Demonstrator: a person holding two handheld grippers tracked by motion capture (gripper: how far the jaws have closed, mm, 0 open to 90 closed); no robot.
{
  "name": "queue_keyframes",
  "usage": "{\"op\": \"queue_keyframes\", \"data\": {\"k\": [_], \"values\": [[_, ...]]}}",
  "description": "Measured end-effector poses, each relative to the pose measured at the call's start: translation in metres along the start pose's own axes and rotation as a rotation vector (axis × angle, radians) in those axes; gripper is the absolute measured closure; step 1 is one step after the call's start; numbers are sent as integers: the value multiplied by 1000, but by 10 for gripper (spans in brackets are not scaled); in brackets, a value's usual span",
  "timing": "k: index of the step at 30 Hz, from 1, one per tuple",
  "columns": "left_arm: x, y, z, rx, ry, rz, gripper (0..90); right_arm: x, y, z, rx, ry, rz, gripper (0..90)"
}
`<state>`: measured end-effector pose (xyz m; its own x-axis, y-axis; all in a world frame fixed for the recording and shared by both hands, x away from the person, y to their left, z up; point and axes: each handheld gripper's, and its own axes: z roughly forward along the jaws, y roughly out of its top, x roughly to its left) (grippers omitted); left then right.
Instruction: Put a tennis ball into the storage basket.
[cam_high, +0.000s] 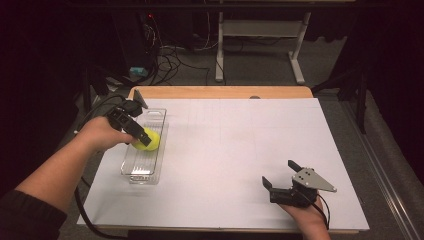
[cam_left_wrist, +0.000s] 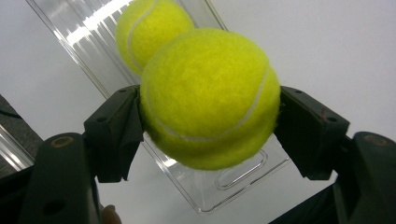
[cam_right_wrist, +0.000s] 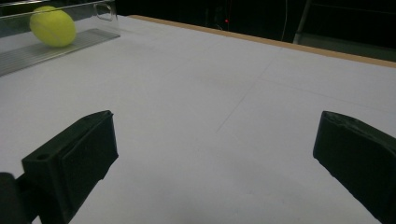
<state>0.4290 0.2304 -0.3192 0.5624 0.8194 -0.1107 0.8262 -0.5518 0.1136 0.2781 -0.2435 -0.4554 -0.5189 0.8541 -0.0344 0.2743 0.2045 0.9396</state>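
Observation:
A yellow tennis ball (cam_left_wrist: 205, 98) is clamped between the black jaws of my left gripper (cam_left_wrist: 210, 121), just above a clear plastic tray (cam_left_wrist: 233, 182). A second yellow tennis ball (cam_left_wrist: 144, 28) lies in the tray behind it. From the high view, my left gripper (cam_high: 145, 136) reaches over the tray (cam_high: 141, 172) at the table's left, with the held ball (cam_high: 151, 140) at its tip. My right gripper (cam_high: 278, 172) rests near the front right of the table, open, nothing between its jaws. The right gripper view shows my right gripper (cam_right_wrist: 215, 154) over bare white paper and a ball (cam_right_wrist: 52, 25) in the tray (cam_right_wrist: 70, 44).
White paper (cam_high: 240, 150) covers the wooden table (cam_high: 220, 92). Beyond the far edge are a dark floor, cables (cam_high: 170, 57) and a white desk frame (cam_high: 260, 45). A cable from the left gripper hangs off the table's left side.

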Motion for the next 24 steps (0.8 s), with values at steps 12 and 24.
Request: {"op": "queue_keyframes", "data": {"k": [12, 24], "values": [[7, -9, 2, 7, 8, -16, 279, 0, 0, 0, 2, -1, -2, 0], [5, -7, 18, 42, 7, -8, 279, 0, -1, 1, 4, 0, -3, 0]]}}
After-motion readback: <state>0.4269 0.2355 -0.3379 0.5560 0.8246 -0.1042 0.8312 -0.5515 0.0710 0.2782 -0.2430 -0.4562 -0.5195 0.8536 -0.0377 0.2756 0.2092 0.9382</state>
